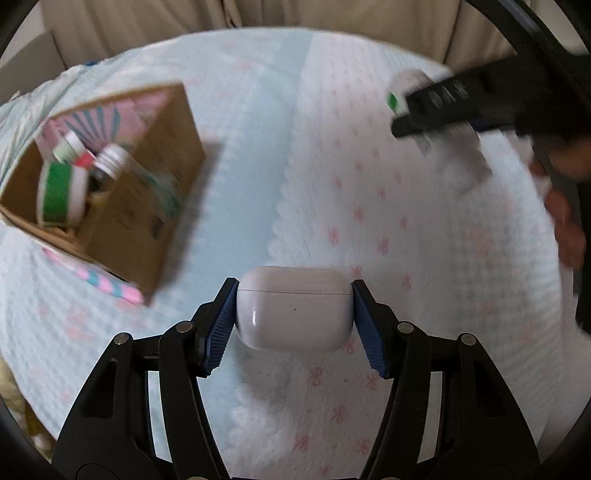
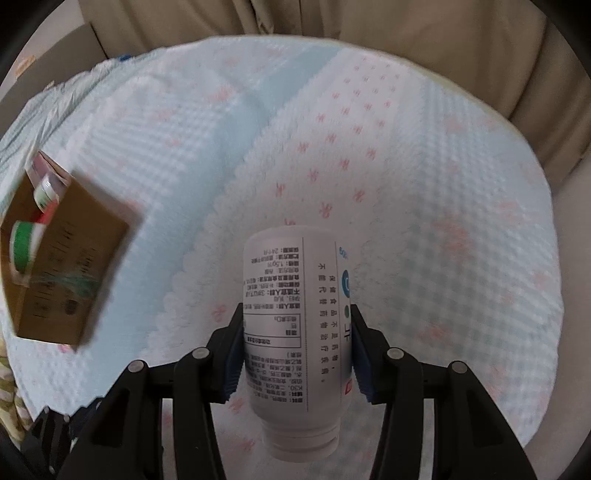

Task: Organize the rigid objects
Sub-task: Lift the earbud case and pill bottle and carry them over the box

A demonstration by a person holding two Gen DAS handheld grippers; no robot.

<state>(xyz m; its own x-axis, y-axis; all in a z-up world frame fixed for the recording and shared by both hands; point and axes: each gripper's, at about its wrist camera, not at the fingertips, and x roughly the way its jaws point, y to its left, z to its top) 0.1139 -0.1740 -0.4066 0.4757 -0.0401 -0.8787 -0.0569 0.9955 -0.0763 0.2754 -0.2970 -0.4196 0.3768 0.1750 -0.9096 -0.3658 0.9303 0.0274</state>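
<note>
My left gripper (image 1: 294, 314) is shut on a white earbud case (image 1: 294, 308), held above the blanket. My right gripper (image 2: 297, 343) is shut on a white pill bottle (image 2: 295, 332) with printed text, its cap end toward the camera. In the left wrist view the right gripper (image 1: 461, 103) shows blurred at the upper right with the bottle (image 1: 406, 88). An open cardboard box (image 1: 122, 192) lies at the left, holding green-and-white tape rolls (image 1: 59, 192) and a metal-capped jar (image 1: 110, 160). The box also shows in the right wrist view (image 2: 66, 266).
A light blue and white blanket (image 1: 332, 166) with pink bows covers the round surface. Beige curtains (image 2: 369, 26) hang behind it. A yellow-green striped cloth (image 2: 9, 398) lies at the lower left edge.
</note>
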